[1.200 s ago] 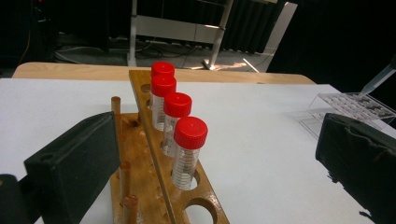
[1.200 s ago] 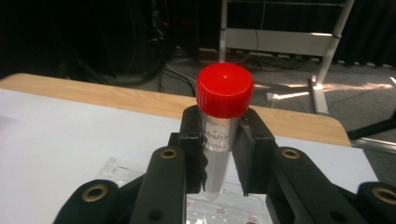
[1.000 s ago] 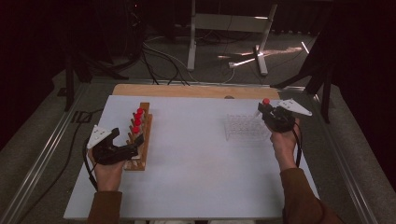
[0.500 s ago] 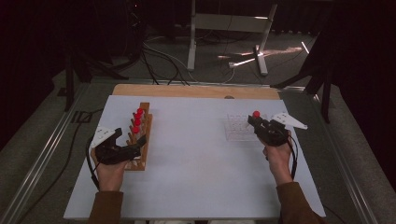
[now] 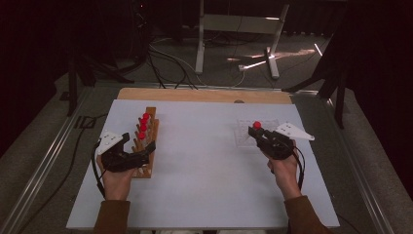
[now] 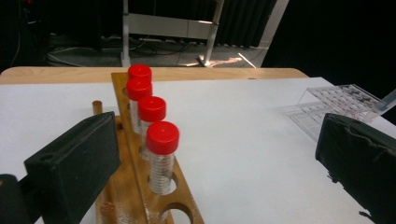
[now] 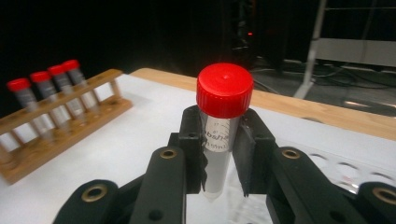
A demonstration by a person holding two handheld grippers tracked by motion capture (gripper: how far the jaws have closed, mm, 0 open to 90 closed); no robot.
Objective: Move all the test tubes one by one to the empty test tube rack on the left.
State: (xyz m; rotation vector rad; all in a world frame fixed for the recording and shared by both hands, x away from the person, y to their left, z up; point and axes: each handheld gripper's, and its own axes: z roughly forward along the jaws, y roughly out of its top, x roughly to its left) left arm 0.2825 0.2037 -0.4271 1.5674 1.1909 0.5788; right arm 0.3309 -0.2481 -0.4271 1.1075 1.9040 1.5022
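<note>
At the left of the high view, the left tongs [image 5: 139, 148] rest low over the white surface [image 5: 204, 161], held by the person's left hand [image 5: 116, 178]. Their jaws stand wide, one on each side of the near end of the wooden rack [image 5: 146, 141], and in the left gripper view they press on nothing. That rack lies lengthwise away from the person and carries four red-capped tubes [image 6: 161, 156] upright in a row of holes; the nearest hole in the left gripper view is vacant. A cable trails from the left tongs toward the left edge of the surface.

The middle of the surface is bare white, with a strip of wooden board [image 5: 204, 95] showing along the far edge.

Toward the right lies a clear plastic rack [image 5: 251, 131], flat on the surface. Just over its near right part the right tongs [image 5: 258, 134] point toward the far left, held by the right hand [image 5: 285, 168]. Their jaws are narrow, clamped on a single red-capped tube [image 7: 219, 130]. In the right gripper view this tube stands upright between the pads, its cap above the jaws and its pointed tip below them, over the clear rack's round holes [image 7: 348, 175]. Whether the tip touches the rack I cannot tell.
</note>
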